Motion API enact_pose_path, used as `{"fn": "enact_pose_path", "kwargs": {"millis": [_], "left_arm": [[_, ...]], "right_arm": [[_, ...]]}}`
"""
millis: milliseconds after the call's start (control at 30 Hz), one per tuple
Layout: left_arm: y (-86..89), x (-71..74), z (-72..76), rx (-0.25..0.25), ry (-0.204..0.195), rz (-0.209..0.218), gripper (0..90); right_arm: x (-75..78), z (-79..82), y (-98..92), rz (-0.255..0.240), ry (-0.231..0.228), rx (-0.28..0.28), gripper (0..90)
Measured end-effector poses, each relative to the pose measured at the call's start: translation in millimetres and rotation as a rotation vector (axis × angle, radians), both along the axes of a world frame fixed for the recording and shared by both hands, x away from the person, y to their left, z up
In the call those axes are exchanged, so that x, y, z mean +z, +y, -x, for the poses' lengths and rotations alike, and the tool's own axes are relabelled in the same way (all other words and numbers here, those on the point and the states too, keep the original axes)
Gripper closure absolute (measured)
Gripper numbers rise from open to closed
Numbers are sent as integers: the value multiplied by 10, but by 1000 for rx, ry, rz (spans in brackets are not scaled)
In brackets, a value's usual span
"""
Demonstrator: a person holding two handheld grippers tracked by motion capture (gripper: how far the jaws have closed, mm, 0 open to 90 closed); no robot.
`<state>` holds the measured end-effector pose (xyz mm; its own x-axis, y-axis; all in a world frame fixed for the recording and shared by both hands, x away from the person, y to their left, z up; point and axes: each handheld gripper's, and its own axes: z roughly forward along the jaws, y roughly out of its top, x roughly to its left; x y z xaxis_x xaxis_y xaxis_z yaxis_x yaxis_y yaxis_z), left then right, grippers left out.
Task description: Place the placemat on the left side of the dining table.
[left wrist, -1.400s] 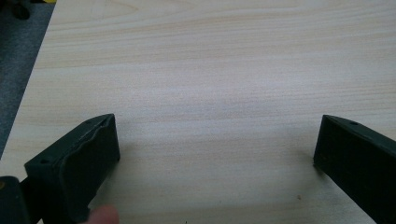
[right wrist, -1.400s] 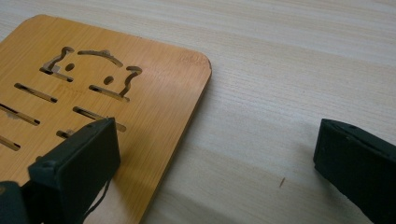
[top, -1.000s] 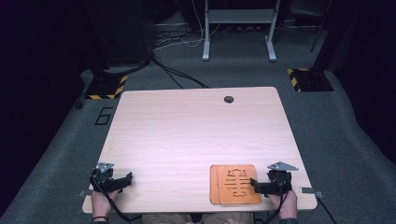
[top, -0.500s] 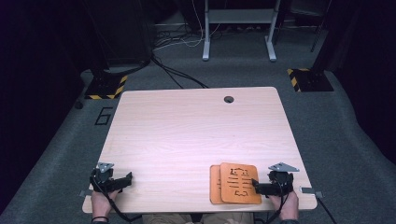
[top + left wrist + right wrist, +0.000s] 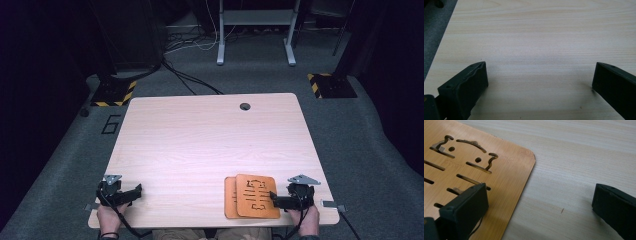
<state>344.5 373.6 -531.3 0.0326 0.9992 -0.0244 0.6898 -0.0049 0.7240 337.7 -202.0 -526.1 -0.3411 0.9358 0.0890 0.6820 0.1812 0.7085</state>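
From the high view, two thin orange-brown boards (image 5: pixel 256 196) with cut-out slots lay stacked and slightly fanned near the front edge of the pale wooden table (image 5: pixel 210 140), the upper one shifted to the right of the lower. The right gripper (image 5: pixel 274 199) sat at the stack's right edge, and the left gripper (image 5: pixel 136 191) rested well apart at the front left corner. In the left gripper view, the left gripper's jaws stood wide apart over bare wood, holding nothing. In the right gripper view, the right gripper (image 5: pixel 539 202) was also spread wide, one jaw over the top board (image 5: pixel 474 170) and the other over bare table, gripping nothing. The step in hand looked like separating the boards; the next move probably called for catching the top board's edge between the jaws and closing.
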Motion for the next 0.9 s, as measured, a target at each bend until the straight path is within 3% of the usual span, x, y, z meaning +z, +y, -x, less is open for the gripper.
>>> {"fn": "enact_pose_path", "kwargs": {"millis": [133,333,567,900], "left_arm": [[-67,42,10,-23,4,0,1],[-203,160,17,-75,-25,31,1],[-404,261,-17,-153,-19,64,1],[-592,322,-74,-212,0,62,1]], "right_arm": [[-1,-2,2,0,-1,-5,0],[-3,-4,2,-1,-3,-8,0],[-4,-6,1,-2,-5,-11,0],[-5,0,-1,-1,-9,-16,3]]}}
